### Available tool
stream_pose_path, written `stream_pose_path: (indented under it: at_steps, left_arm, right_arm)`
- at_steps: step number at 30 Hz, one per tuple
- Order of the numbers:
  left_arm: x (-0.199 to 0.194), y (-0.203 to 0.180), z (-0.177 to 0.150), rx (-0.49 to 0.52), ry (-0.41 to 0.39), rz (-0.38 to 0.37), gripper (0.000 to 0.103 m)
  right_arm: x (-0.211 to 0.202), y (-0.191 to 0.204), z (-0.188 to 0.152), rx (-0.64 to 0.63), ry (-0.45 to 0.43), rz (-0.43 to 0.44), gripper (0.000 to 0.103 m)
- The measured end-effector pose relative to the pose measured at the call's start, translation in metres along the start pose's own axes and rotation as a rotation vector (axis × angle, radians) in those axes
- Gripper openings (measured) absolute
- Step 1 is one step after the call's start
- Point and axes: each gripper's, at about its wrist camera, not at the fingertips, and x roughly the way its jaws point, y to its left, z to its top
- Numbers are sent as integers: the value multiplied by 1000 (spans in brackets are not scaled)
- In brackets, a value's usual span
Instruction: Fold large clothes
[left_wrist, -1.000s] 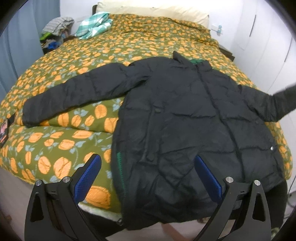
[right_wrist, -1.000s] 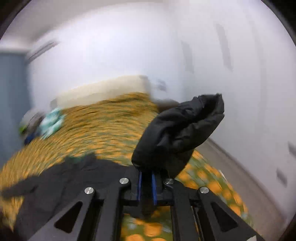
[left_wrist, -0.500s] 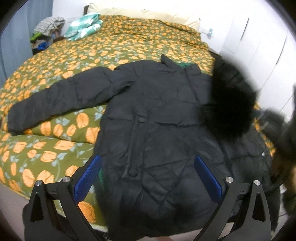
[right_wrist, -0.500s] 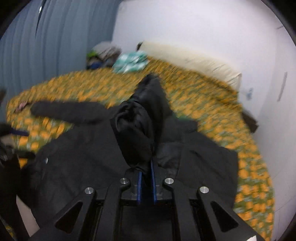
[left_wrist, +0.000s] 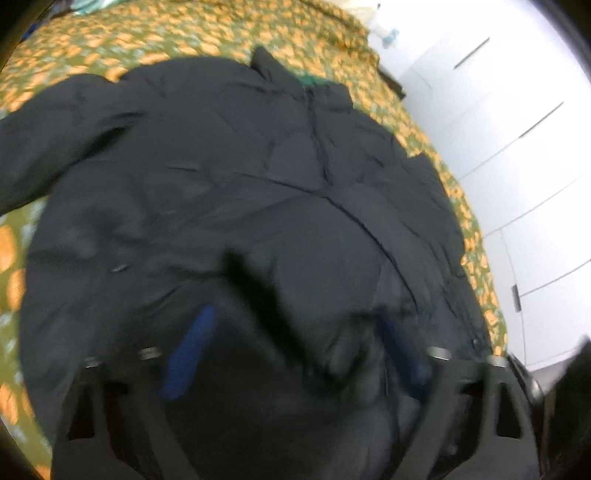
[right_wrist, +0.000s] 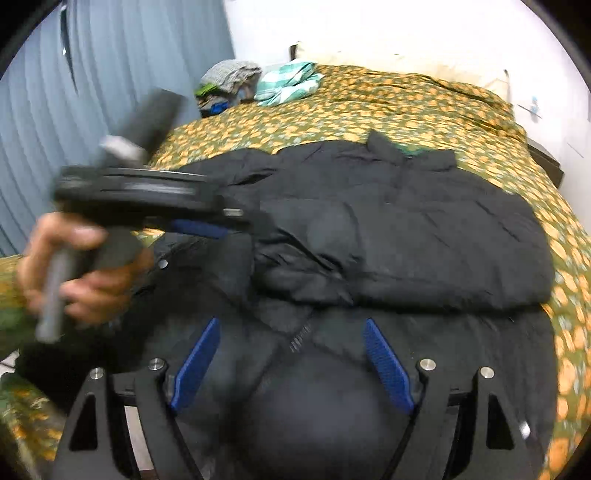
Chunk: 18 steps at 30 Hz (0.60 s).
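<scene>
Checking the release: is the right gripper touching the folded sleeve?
Apart. In the right wrist view the right gripper, jaws just opened with nothing clamped, sits nearer the camera than the folded sleeve, which lies across the jacket.

Home bedroom: bed (right_wrist: 424, 107) w/ orange-leaf green cover, cream pillow (right_wrist: 369, 61), grey-blue curtain (right_wrist: 110, 74), white wardrobe doors (left_wrist: 517, 147), clothes pile (right_wrist: 229, 81) by the bed's far corner.
</scene>
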Motion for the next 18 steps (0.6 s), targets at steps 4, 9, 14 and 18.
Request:
stream_pose_path:
  at_steps: [4,9,14,18]
  left_arm:
    - [20,-12,18,22,41,61,10]
    - [-20,-9,85,62,-98,132,9]
    - [-28,34,140,0,-183,296,10]
    - [-5,66,140,-50,-108,319,15]
  right_arm:
    - [-30,-32,-12,73,-14,-45,82]
    - [-56,-98,0,161,-69,-122,82]
    - [-43,-179,48,191,-94,-235,82]
    - [1,-229,94,270,-84,-228,82]
